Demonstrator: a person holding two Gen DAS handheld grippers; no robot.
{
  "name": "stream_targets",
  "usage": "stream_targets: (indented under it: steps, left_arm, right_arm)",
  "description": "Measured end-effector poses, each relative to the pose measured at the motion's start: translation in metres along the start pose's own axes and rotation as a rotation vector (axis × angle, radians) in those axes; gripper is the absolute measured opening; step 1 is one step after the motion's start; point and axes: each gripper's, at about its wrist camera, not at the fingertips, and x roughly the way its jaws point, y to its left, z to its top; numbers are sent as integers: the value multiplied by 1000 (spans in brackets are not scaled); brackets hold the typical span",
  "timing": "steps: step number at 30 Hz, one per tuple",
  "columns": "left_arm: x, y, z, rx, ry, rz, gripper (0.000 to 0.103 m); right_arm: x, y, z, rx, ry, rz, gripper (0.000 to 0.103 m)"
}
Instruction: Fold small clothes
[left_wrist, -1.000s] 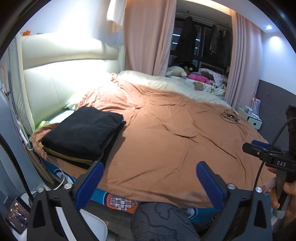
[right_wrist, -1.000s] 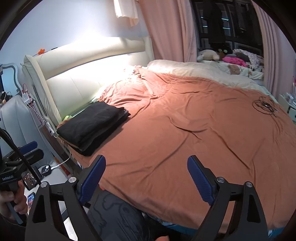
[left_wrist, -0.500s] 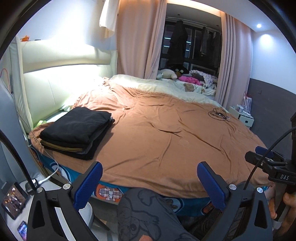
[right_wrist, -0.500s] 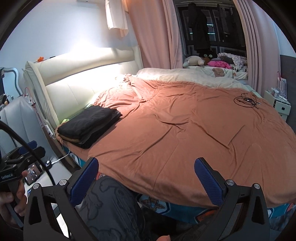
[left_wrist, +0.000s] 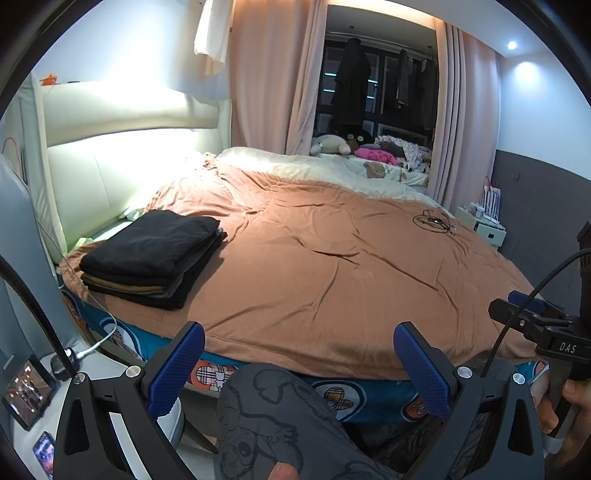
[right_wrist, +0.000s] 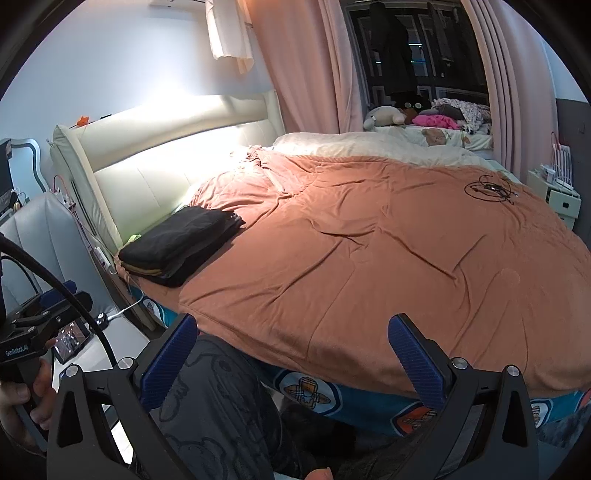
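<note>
A stack of folded dark clothes (left_wrist: 155, 254) lies at the near left corner of the bed, on the orange blanket (left_wrist: 332, 266). It also shows in the right wrist view (right_wrist: 184, 243). My left gripper (left_wrist: 299, 365) is open and empty, held off the bed's near edge above a grey-trousered knee (left_wrist: 269, 413). My right gripper (right_wrist: 291, 358) is open and empty, also off the near edge. Each gripper shows at the side of the other's view, the right one (left_wrist: 535, 325) and the left one (right_wrist: 44, 314).
A black cable coil (left_wrist: 432, 221) lies on the blanket at the far right. A cream headboard (left_wrist: 110, 155) is on the left. Plush toys and clothes (left_wrist: 369, 151) lie by the window. A white nightstand (left_wrist: 484, 225) stands right. A phone (left_wrist: 27, 391) sits at lower left.
Both grippers have drawn back from the bed and lowered. The bed looks farther away and its patterned side and my knee have come into view. Both stay open.
</note>
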Motion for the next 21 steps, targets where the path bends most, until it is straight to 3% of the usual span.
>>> stream_targets:
  steps: [21]
  left_arm:
    - [-2,-2,-2,-11,6,10,103]
  right_arm:
    - [-3,-2,-4,-11,1,5,103]
